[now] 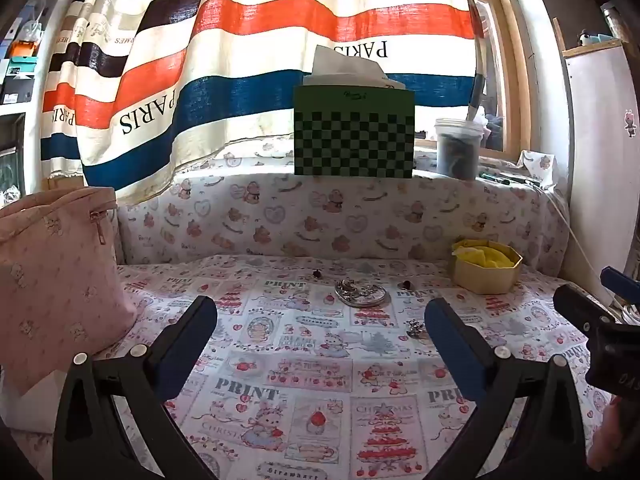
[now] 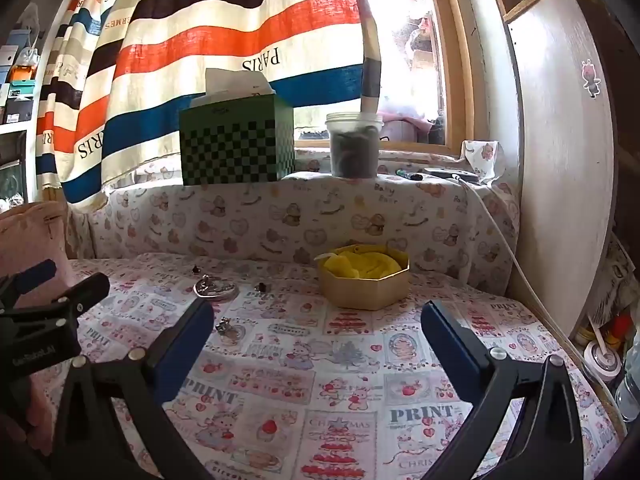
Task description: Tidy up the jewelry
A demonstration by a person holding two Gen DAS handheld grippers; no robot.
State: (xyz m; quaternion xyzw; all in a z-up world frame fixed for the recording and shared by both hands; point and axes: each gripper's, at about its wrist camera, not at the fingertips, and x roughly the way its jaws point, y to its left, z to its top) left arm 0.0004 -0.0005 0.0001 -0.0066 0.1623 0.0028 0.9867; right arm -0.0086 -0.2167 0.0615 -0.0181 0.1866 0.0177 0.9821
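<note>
progress: barely begun, we judge | silver jewelry pile & small pcs loose on table | gold octagonal box w/ yellow cloth holds no jewelry we see | left gripper & right gripper jaws apart, empty

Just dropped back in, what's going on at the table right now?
Nothing is picked up yet. The left gripper and right gripper both hover open and empty above the printed cloth. Silver jewelry sits heaped on a small silver dish, with another silver piece loose on the cloth nearer the grippers and two small dark pieces either side of the dish. The octagonal box, lined with yellow cloth, stands open to the right.
</note>
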